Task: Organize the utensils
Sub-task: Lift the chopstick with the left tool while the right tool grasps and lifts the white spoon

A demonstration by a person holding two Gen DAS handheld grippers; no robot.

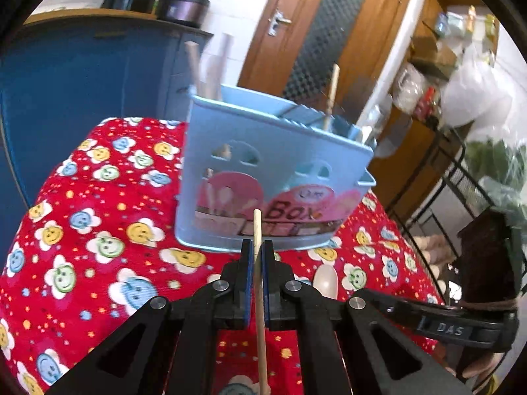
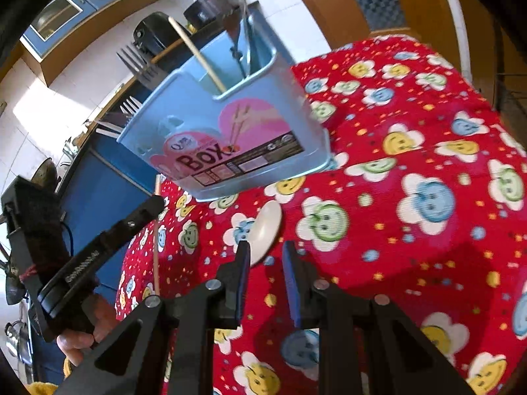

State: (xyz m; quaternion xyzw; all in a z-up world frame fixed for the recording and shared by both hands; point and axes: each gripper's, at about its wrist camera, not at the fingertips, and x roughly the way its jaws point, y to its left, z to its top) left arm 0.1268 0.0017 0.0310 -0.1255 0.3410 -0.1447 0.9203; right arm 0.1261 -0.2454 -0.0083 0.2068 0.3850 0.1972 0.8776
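Now the chopstick stands clamped between the left gripper's fingers.

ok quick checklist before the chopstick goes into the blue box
1. Left tongs shut on the wooden chopstick: ok.
2. Chopstick lifted off the red smiley cloth, tip short of the blue utensil box: ok.
3. Box upright on the cloth, top open: ok.
4. Slot with another chopstick has room: ok.
5. Right tongs open and holding nothing: ok.
6. White spoon lying on the cloth just ahead of the right tongs, yet to be stowed: not ok.
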